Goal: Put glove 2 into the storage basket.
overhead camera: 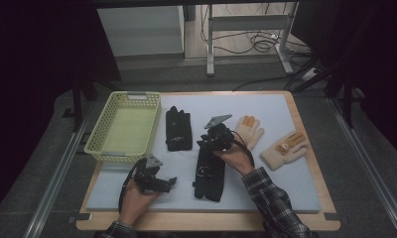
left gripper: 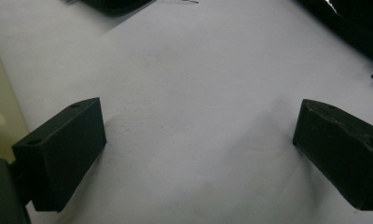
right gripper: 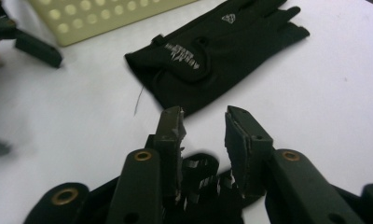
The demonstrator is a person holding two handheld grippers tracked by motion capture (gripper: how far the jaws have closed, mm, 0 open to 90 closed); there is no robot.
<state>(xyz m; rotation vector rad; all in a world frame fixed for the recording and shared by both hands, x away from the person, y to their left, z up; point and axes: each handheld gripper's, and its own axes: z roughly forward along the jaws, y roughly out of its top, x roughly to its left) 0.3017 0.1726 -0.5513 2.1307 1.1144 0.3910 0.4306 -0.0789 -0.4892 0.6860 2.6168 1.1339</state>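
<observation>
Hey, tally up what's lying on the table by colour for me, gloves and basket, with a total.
Black gloves: 2, far one, near one
Beige gloves: 2, left one, right one
Yellow basket: 1
Total: 5

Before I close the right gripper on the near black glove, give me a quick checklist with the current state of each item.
1. Right gripper over the near black glove: ok.
2. Glove fabric between its pads: cannot tell; the fingertips lie below the parted jaws.
3. Left gripper open and empty over the mat: ok.
4. Basket free to receive: ok.
5. Far black glove lying apart from the near one: ok.
6. Two tan gloves out of the way: ok.
</observation>
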